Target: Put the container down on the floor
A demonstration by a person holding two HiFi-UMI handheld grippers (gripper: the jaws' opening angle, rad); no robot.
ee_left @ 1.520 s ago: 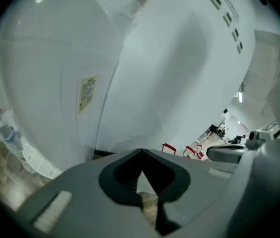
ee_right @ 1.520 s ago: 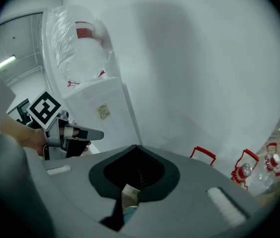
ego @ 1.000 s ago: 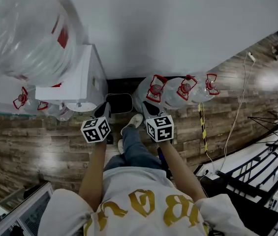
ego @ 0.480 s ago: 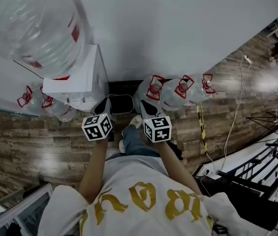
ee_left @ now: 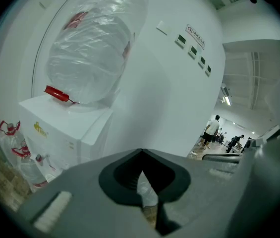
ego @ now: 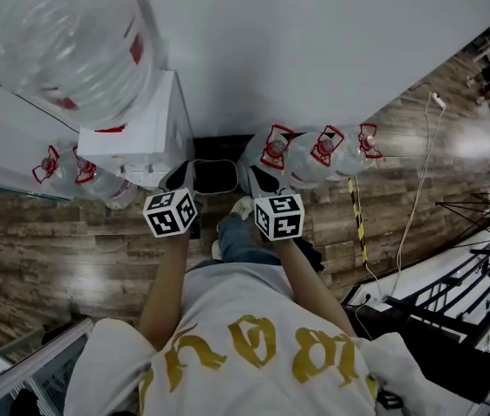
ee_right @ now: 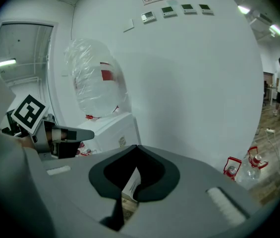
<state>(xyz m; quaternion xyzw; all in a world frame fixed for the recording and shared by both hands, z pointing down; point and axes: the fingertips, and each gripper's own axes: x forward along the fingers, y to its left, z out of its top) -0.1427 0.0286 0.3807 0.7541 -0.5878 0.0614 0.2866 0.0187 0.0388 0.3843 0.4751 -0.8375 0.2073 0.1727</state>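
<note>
In the head view a dark container point(ego: 214, 178) with a pale rim sits low by the wall, between my two grippers. My left gripper point(ego: 182, 181) is at its left side and my right gripper point(ego: 260, 181) at its right. Whether either touches it, I cannot tell. In the left gripper view the left gripper point(ee_left: 142, 155) has its jaws closed to a thin slit with nothing between them. The right gripper point(ee_right: 137, 150) looks the same in its own view, where the left gripper's marker cube point(ee_right: 28, 114) also shows. Neither gripper view shows the container.
A white water dispenser point(ego: 145, 137) with a large wrapped bottle point(ego: 62, 42) stands left of the container. Several red-handled water bottles point(ego: 314, 159) line the wall to the right, and more bottles point(ego: 75, 176) to the left. A white cable point(ego: 418, 189) crosses the wooden floor.
Both grippers have edged slightly forward toward the wall; the container stays between them. The head view has shifted a little.
</note>
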